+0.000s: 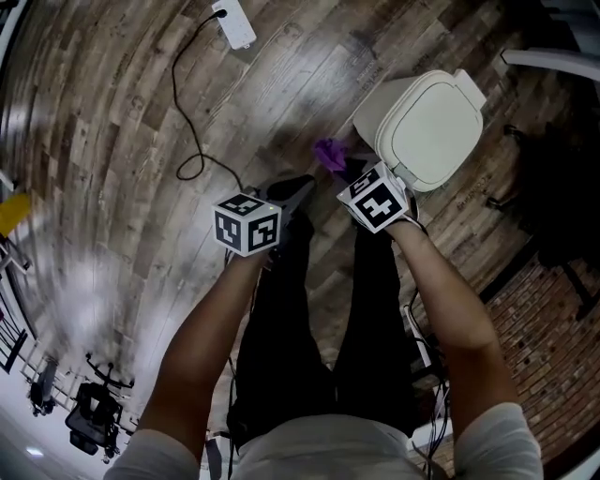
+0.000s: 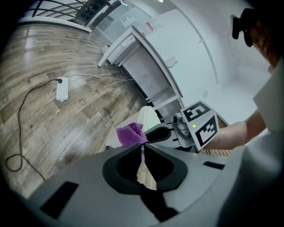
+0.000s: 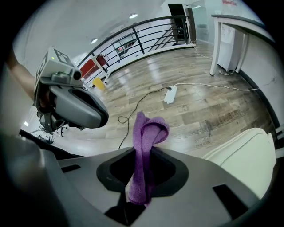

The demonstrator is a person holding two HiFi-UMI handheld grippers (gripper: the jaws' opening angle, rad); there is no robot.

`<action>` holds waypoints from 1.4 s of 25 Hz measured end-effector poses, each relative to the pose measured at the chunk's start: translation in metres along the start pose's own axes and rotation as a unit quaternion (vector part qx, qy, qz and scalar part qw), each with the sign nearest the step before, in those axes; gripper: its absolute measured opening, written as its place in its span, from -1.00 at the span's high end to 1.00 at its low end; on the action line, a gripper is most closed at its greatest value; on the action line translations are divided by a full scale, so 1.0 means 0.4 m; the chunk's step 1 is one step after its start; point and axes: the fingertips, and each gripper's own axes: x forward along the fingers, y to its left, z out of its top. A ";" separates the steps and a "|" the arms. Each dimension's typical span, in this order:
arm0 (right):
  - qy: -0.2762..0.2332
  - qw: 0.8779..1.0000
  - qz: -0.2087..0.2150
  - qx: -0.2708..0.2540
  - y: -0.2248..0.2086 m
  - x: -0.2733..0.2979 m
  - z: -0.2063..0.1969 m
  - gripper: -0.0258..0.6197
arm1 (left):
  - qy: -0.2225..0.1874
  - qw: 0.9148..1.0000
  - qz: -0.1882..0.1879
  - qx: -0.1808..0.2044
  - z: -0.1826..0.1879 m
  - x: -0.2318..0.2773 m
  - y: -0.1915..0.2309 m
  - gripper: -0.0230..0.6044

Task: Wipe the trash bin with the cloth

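Holding one purple cloth (image 3: 148, 128) upright in our right gripper (image 3: 143, 151), jaws clenched on it, the folded top standing above their tips. A white trash bin (image 3: 250, 148), lid down, sits just right of those jaws, clear of the cloth. Our left gripper (image 2: 143, 150) has its jaws pressed together with nothing between them, and the cloth hangs just beyond their tips. Surface: grey-brown wood-plank floor (image 1: 112, 131) with glossy patches. Ahead of both jaws lies a white power strip (image 1: 234, 23) with a black cable (image 1: 174, 66). Farther off stand a black railing (image 3: 146, 31) and a white counter (image 2: 146, 62).
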 end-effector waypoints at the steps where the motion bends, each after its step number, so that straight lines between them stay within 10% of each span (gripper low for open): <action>1: -0.010 1.000 -0.001 0.006 0.005 -0.013 0.008 0.67 | 0.003 1.000 -0.001 0.003 -0.001 -0.004 -0.005 0.86; 22: -0.184 0.965 -0.063 0.176 -0.053 -0.306 -0.049 0.67 | 0.046 0.980 -0.108 0.158 0.129 0.014 -0.322 0.91; 30: -0.229 0.927 -0.100 0.280 -0.240 -0.412 -0.293 0.67 | 0.108 0.967 -0.106 0.203 0.103 0.208 -0.444 0.91; 35: -0.262 0.883 -0.099 0.377 -0.345 -0.491 -0.487 0.67 | 0.152 0.953 -0.091 0.245 0.114 0.351 -0.547 0.91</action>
